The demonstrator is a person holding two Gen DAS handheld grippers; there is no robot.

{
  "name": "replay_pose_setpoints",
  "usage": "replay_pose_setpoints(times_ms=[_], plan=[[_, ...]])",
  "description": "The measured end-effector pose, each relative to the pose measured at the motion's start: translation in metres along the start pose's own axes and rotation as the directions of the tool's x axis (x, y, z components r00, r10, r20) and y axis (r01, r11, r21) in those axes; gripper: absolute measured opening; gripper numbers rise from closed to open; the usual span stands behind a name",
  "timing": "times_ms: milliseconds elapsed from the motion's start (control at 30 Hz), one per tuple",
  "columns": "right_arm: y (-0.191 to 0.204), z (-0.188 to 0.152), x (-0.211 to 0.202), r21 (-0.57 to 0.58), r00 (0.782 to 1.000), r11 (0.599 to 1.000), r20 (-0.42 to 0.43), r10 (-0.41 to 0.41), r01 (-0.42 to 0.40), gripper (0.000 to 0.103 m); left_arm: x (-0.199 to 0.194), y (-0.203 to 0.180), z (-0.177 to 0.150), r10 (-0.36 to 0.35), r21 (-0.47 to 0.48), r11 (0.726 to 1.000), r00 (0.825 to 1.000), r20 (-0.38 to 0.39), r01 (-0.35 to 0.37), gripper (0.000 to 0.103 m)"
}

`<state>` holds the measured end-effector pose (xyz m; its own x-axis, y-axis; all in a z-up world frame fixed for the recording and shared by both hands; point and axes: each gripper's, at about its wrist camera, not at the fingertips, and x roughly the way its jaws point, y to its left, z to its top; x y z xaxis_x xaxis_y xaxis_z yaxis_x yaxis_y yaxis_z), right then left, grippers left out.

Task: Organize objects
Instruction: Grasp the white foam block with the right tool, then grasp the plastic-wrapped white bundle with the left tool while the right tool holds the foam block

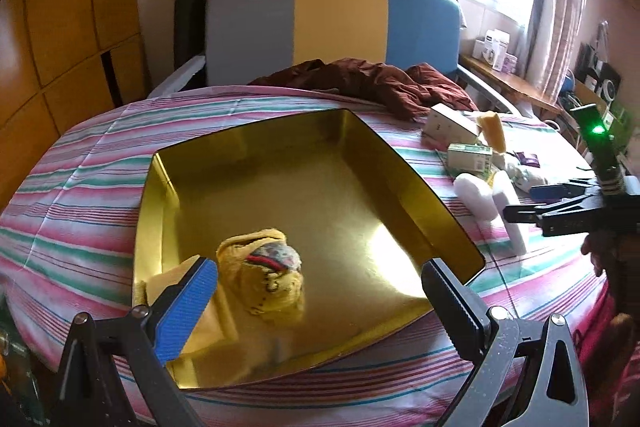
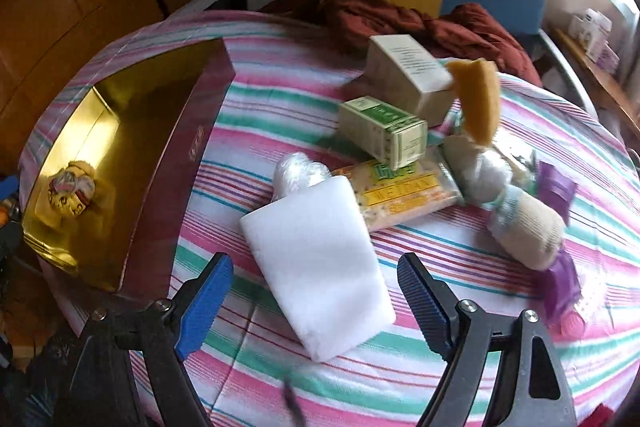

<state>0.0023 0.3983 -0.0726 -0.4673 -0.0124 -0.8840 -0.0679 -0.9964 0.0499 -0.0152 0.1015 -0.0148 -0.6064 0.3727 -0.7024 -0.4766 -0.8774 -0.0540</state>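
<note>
The left wrist camera looks forward and downward along its own gripper (image 1: 316, 301), close over the gold-lined box (image 1: 400, 163) on the striped bed (image 1: 80, 195), facing the headboard (image 1: 332, 23) and window. The right wrist camera tilts down more steeply between its gripper (image 2: 316, 291) fingers, near the white pad (image 2: 316, 267) and the cluttered items. Both views share the box, the bed cover, the maroon cloth (image 1: 372, 79) and the headboard; the left view also catches the right gripper at its right edge.

Count on the bed: one gold-lined box (image 2: 120, 147), holding one yellow plush toy (image 1: 264, 267). Two cardboard cartons (image 2: 404, 75), one white foam block (image 2: 320, 267), one snack packet (image 2: 400, 195), one yellow sponge (image 2: 478, 103), one maroon cloth (image 2: 400, 15).
</note>
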Motion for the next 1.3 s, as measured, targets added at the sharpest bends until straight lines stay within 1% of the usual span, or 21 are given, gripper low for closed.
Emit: replay_pose_setpoints(times_ms=[200, 267, 300, 333, 433, 533, 600, 700, 767, 867, 967, 1100, 1300], plan=[[0.001, -0.002, 0.016, -0.037, 0.999, 0.999, -0.034, -0.036, 0.035, 0.084, 0.006, -0.007, 0.003, -0.015, 0.013, 1.000, 1.000, -0.013, 0.016, 0.103], [0.002, -0.002, 0.014, -0.041, 0.999, 0.999, -0.019, -0.030, 0.030, 0.077, 0.008, -0.011, 0.003, -0.019, 0.021, 1.000, 1.000, -0.015, 0.019, 0.103], [0.001, -0.001, 0.012, -0.039, 1.000, 0.999, -0.013, -0.026, 0.025, 0.065, 0.009, -0.013, 0.004, -0.022, 0.023, 0.999, 1.000, -0.017, 0.022, 0.103], [0.000, -0.001, 0.010, -0.034, 1.000, 0.999, -0.005, -0.022, 0.022, 0.062, 0.010, -0.016, 0.005, -0.027, 0.027, 0.999, 0.999, -0.021, 0.028, 0.103], [-0.001, -0.002, 0.007, -0.027, 1.000, 1.000, 0.003, -0.008, 0.008, 0.061, 0.014, -0.024, 0.006, -0.037, 0.040, 0.998, 0.999, -0.026, 0.038, 0.103], [0.000, -0.001, 0.000, -0.028, 0.999, 1.000, 0.032, 0.014, -0.013, 0.060, 0.016, -0.033, 0.009, -0.048, 0.064, 0.997, 0.999, -0.025, 0.049, 0.103], [-0.005, 0.000, -0.007, 0.000, 0.998, 0.999, 0.058, 0.037, -0.037, 0.060, 0.018, -0.039, 0.012, -0.054, 0.077, 0.995, 0.998, -0.025, 0.056, 0.103], [-0.021, 0.001, -0.020, 0.081, 0.991, 0.994, 0.120, 0.058, -0.068, 0.060, 0.020, -0.046, 0.017, -0.060, 0.092, 0.994, 0.998, -0.021, 0.062, 0.103], [-0.035, 0.001, -0.029, 0.160, 0.985, 0.984, 0.163, 0.051, -0.077, 0.060, 0.021, -0.052, 0.021, -0.067, 0.106, 0.992, 0.998, -0.014, 0.068, 0.103], [-0.054, 0.000, -0.037, 0.259, 0.979, 0.962, 0.203, 0.032, -0.085, 0.060, 0.024, -0.062, 0.030, -0.082, 0.121, 0.989, 0.997, -0.011, 0.083, 0.103], [-0.069, -0.002, -0.041, 0.332, 0.976, 0.940, 0.217, 0.001, -0.075, 0.060, 0.030, -0.078, 0.039, -0.102, 0.146, 0.984, 0.995, -0.012, 0.103, 0.103], [-0.081, -0.004, -0.044, 0.385, 0.973, 0.920, 0.231, -0.017, -0.075, 0.060, 0.039, -0.103, 0.048, -0.130, 0.191, 0.973, 0.991, -0.018, 0.131, 0.103], [-0.093, -0.008, -0.049, 0.425, 0.967, 0.901, 0.252, -0.029, -0.083, 0.060, 0.063, -0.140, 0.060, -0.174, 0.229, 0.956, 0.982, -0.068, 0.185, 0.101]])
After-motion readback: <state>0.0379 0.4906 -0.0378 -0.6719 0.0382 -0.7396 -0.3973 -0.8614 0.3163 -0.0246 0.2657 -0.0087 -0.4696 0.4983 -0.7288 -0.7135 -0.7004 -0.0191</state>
